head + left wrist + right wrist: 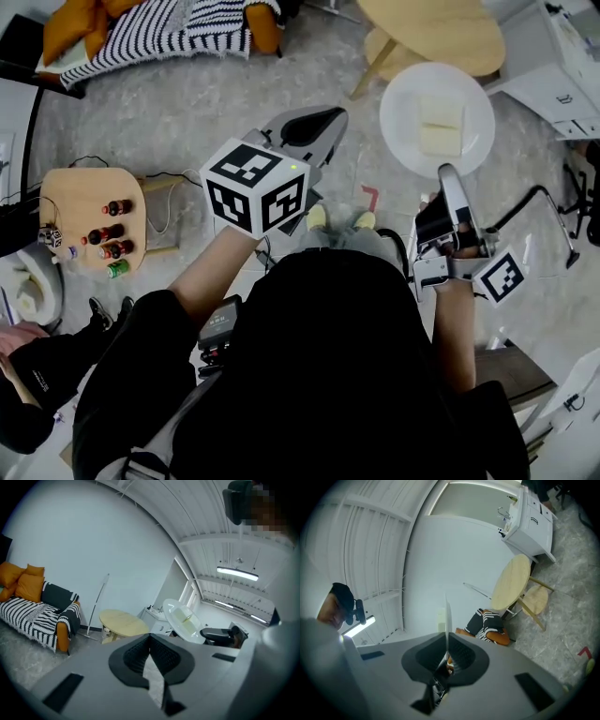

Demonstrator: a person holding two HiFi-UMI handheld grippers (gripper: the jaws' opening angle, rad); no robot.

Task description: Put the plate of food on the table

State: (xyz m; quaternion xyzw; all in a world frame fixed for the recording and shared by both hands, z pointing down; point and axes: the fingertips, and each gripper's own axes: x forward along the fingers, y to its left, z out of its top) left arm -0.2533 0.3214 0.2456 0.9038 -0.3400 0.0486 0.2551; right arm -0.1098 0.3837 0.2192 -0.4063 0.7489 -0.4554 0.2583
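Our right claw [448, 178] is clamped on the near rim of the white plate [405, 120]. The plate hangs in the air with two pale slabs of food [441, 125] on it, close to the near edge of the round worktop [441, 33]. Our left claw [323, 124] is pinched together with nothing in it, raised beside the plate but well apart from it. A wooden stool [382, 47] sits partly under the worktop on its left side, and a white cabinet [567, 56] stands near on the right. Farther left we see a sofa [169, 33] with a striped blanket. A low side table [70, 197] carrying bottles [111, 231] stands well off to our left, with another person [37, 375] near it. The grey floor [187, 112] lies open between us and the worktop.
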